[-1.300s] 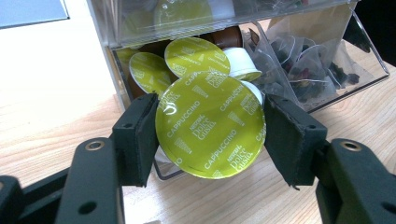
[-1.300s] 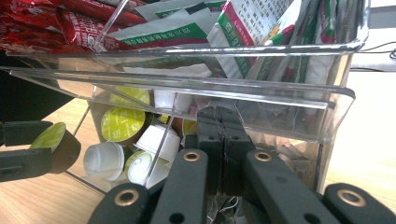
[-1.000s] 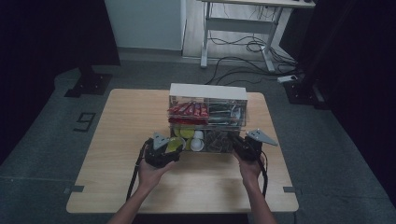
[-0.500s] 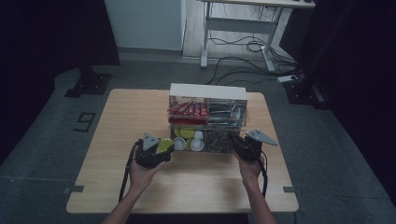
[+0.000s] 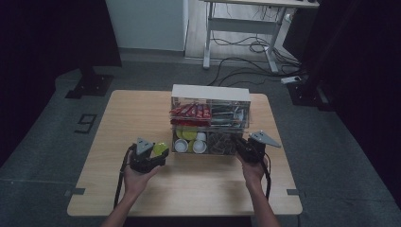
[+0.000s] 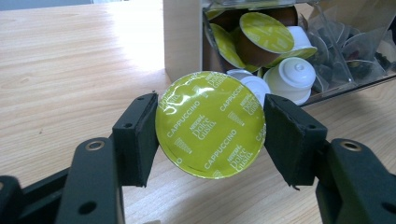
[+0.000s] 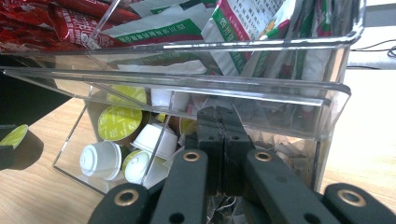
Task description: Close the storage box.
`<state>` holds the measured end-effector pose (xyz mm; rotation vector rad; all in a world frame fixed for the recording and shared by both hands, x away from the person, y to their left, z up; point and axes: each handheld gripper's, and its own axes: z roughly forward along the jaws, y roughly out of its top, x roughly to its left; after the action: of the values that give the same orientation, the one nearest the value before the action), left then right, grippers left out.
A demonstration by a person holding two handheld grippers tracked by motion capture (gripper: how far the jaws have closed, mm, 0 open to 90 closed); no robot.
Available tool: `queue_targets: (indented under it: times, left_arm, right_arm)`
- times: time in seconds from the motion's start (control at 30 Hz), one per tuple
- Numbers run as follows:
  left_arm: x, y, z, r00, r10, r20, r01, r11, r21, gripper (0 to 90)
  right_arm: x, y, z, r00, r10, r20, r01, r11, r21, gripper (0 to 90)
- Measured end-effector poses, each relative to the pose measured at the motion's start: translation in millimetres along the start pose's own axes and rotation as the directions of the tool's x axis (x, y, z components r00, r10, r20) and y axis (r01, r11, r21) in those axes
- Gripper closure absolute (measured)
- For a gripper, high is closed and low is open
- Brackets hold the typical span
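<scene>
My left gripper (image 6: 210,135) is shut on a green-lidded cappuccino capsule (image 6: 210,125), held just above the wooden table, left of the clear organiser box (image 5: 209,124). In the high view that gripper (image 5: 158,153) and the capsule (image 5: 160,149) sit near the box's lower left corner. My right gripper (image 7: 222,135) is shut with its jaws pressed together and nothing between them, right against the front of the box's lower tier (image 7: 140,154), where more capsules (image 7: 119,122) lie. In the high view it (image 5: 242,147) rests at the box's right front.
The box's upper tier holds red sachets (image 5: 190,111) and green-white packets (image 7: 243,28). Clear tea-bag pouches (image 6: 355,46) fill the lower right compartment. Bare wooden table (image 5: 189,189) lies in front of the box and to its left. Cables trail from both grippers.
My left gripper has drawn back to the left, away from the box, with the green capsule in its jaws. The right gripper has stayed in place.
</scene>
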<state>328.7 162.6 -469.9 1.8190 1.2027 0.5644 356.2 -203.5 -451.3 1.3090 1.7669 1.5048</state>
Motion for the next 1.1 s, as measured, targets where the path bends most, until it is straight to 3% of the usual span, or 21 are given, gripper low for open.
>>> queue_targets:
  times: [0.43, 1.1]
  left_arm:
    - [15.1, -12.8, -3.1, 0.9996, -0.014, -0.025, 0.015, 0.9994, 0.031, 38.3]
    - [42.0, -45.9, -2.7, 0.9964, -0.051, -0.067, 0.059, 0.9918, 0.114, 38.2]
  right_arm:
    - [-0.4, -0.1, -0.2, 1.0, 0.002, 0.002, -0.002, 1.0, 0.001, 88.6]
    - [-1.5, -1.6, -0.2, 1.0, 0.003, 0.006, -0.003, 1.0, 0.001, 88.6]
